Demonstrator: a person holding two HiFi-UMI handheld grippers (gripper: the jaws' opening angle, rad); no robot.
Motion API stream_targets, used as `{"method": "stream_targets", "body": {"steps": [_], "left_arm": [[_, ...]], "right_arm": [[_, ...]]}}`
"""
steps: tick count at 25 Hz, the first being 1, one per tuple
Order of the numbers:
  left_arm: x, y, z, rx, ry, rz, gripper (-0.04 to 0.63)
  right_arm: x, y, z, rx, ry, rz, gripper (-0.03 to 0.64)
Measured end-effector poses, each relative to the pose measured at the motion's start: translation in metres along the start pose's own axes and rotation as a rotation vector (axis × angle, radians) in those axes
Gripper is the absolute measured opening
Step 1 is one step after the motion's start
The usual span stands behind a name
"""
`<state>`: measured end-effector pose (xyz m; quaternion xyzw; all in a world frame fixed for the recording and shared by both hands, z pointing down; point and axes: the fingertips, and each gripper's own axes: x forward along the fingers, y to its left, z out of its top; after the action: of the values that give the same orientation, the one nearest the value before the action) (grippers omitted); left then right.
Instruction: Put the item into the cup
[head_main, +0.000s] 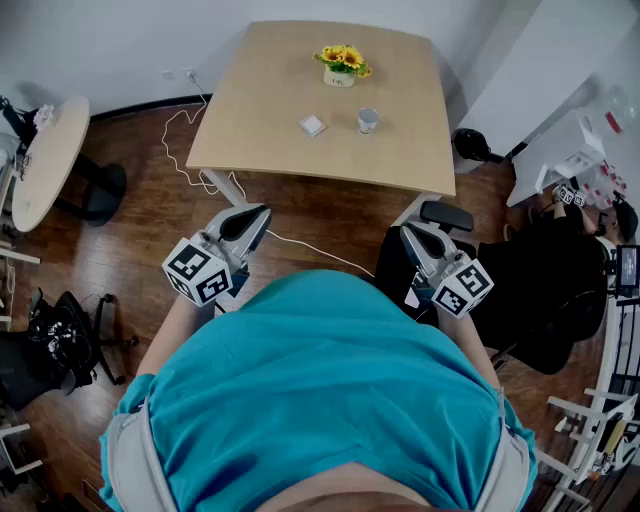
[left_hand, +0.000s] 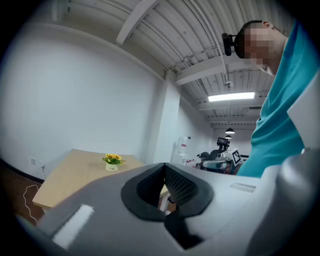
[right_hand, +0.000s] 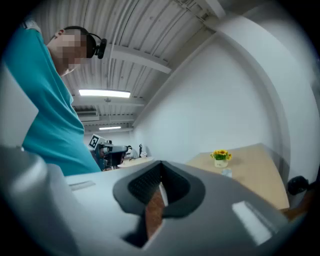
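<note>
On the light wooden table (head_main: 270, 110) far ahead lie a small white square item (head_main: 312, 125) and, just right of it, a small pale cup (head_main: 368, 120). Both grippers hang close to my body over the wooden floor, well short of the table. The left gripper (head_main: 260, 214) is shut with nothing between its textured pads (left_hand: 177, 186). The right gripper (head_main: 409, 233) is also shut and holds nothing, with its jaws (right_hand: 160, 172) meeting in front of the camera. In the right gripper view the cup (right_hand: 226, 172) shows small on the table (right_hand: 255, 160). The item is not visible in either gripper view.
A pot of yellow flowers (head_main: 341, 65) stands at the table's far edge. A white cable (head_main: 185, 150) trails across the floor left of the table. A round table (head_main: 40, 160) and a black bag (head_main: 60, 335) are at the left, and dark office chairs (head_main: 545, 290) at the right.
</note>
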<state>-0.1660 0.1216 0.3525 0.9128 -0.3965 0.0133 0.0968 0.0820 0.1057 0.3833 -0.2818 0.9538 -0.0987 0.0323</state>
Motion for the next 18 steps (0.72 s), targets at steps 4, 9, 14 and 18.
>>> {"method": "stream_targets", "body": {"steps": [4, 9, 14, 18], "left_arm": [[0.032, -0.015, -0.002, 0.002, 0.014, -0.001, 0.005], [0.071, -0.022, -0.004, -0.005, 0.034, -0.020, 0.005], [0.093, 0.002, -0.016, -0.032, 0.054, -0.047, 0.005], [0.106, 0.051, -0.025, -0.014, 0.049, -0.089, 0.005]], "right_arm": [[-0.016, -0.022, 0.001, 0.014, -0.003, 0.023, 0.002], [-0.013, -0.044, -0.001, 0.017, 0.002, 0.054, 0.002], [0.013, -0.060, -0.011, 0.035, 0.020, 0.045, 0.001], [0.057, -0.079, -0.012, 0.015, 0.044, 0.007, 0.002]]}}
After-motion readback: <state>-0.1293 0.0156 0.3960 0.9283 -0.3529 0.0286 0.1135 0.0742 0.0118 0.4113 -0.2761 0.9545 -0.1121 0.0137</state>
